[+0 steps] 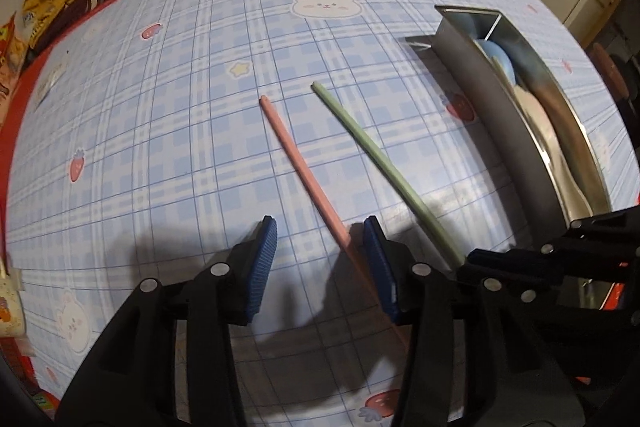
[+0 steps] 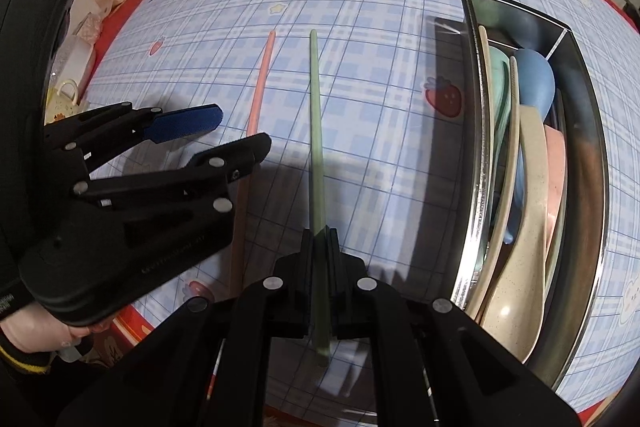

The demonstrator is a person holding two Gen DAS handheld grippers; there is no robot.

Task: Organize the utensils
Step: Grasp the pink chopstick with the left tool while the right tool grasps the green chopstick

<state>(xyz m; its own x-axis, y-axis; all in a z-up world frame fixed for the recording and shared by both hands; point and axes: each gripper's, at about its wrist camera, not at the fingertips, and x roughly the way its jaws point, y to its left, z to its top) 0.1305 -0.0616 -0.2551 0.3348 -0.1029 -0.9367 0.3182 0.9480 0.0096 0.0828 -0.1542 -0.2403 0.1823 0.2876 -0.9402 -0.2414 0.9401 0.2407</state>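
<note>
A: The right gripper (image 2: 320,239) is pinched tight on the green chopstick (image 2: 316,131), near its thick end. The stick runs parallel to the metal tray (image 2: 592,131) and lies just to that tray's left, with its far tip low over the tablecloth (image 2: 360,67).

B: And the left gripper (image 1: 320,247)?

A: Its jaws stand spread, straddling the pink chopstick (image 1: 296,155) without pressing it. That stick lies flat on the cloth, farther from the tray than the green one.

B: What could go wrong?

A: The pink stick sits close to the right-hand pad (image 1: 376,251), not centred. If the jaws close like that, the stick may roll or skid aside instead of seating. The two tools are also nearly touching, so either one moving could knock the other. The green stick is held at one end only, so it may pivot in the pads and catch the tray's wall.

B: The count?

A: Two chopsticks outside the tray, one pink and one green. One tray. Inside it several spoons and sticks are piled together, too overlapped to number.
</note>
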